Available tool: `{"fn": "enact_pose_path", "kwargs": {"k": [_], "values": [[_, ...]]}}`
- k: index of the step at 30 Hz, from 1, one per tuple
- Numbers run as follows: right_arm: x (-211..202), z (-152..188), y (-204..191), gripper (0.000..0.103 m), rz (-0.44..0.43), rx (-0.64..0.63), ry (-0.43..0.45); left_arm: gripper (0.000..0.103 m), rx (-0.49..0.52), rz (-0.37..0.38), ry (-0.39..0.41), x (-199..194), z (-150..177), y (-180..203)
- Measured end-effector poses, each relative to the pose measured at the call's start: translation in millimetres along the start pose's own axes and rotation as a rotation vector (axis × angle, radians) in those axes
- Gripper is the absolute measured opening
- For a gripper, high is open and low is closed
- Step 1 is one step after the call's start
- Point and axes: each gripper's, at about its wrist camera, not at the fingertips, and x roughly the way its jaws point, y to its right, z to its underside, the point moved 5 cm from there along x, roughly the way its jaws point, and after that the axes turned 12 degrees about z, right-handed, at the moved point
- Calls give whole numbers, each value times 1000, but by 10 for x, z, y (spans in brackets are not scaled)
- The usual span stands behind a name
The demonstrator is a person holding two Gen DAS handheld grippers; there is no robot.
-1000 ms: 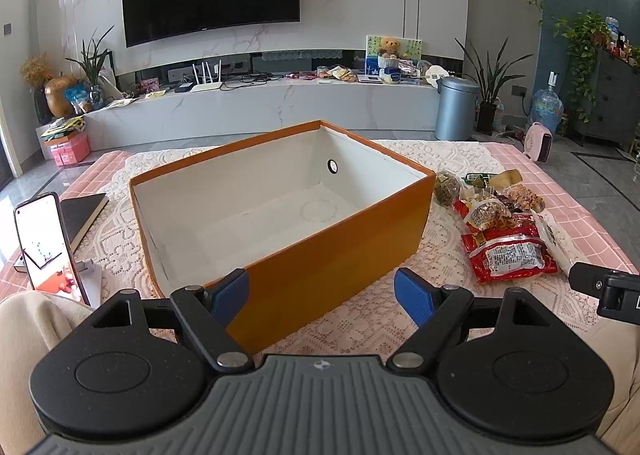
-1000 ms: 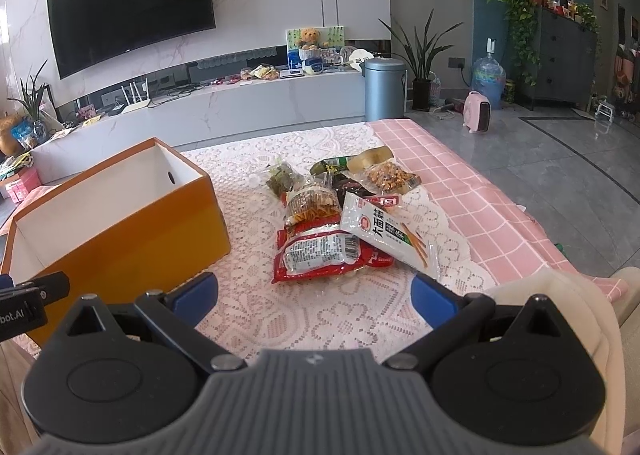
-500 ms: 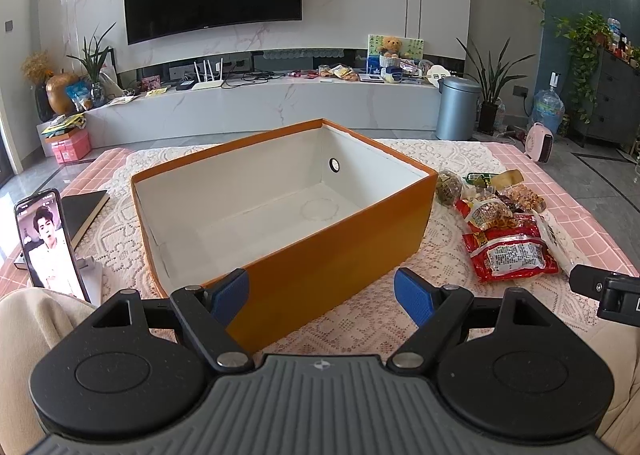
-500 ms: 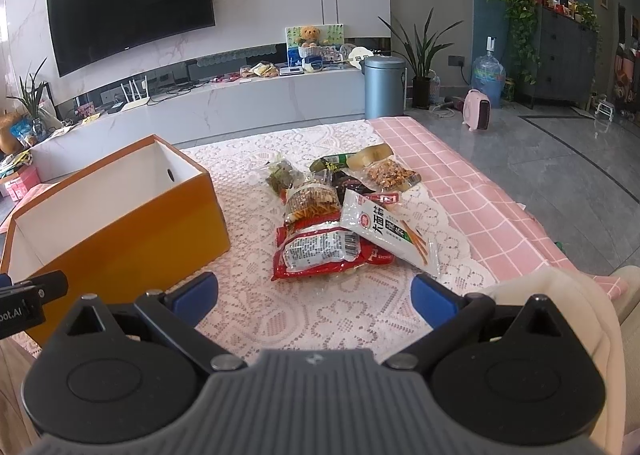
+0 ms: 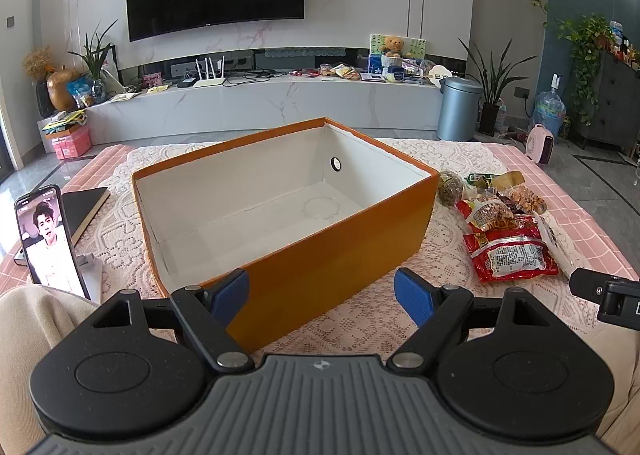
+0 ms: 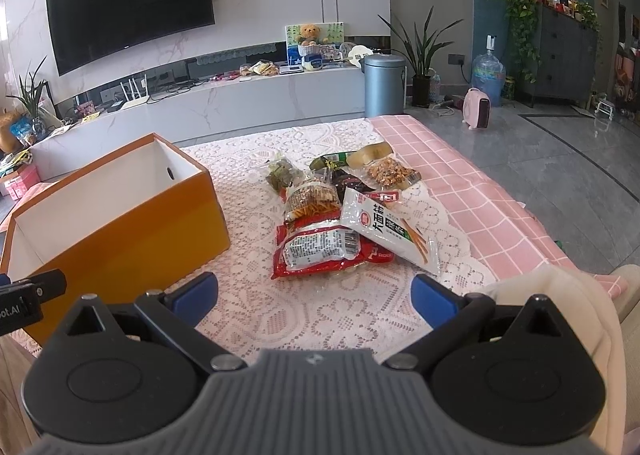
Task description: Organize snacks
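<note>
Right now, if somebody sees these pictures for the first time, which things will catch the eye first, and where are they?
The big orange box stands open and empty on the lace cloth, straight ahead of the left gripper. To its right lies a heap of snack packets, with a red packet and a white packet nearest, in front of the right gripper. Both grippers hover with jaws wide apart, holding nothing.
</note>
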Motion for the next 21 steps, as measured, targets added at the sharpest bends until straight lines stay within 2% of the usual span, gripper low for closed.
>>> {"fn": "enact_pose_path", "kwargs": {"k": [15,21], "values": [[28,-4,-11,100,2,-8,-9,96,4,12,0,1,-13,26],[86,-68,27,100,-49,-3,24,96,51,44,17,27,-99,187]]}}
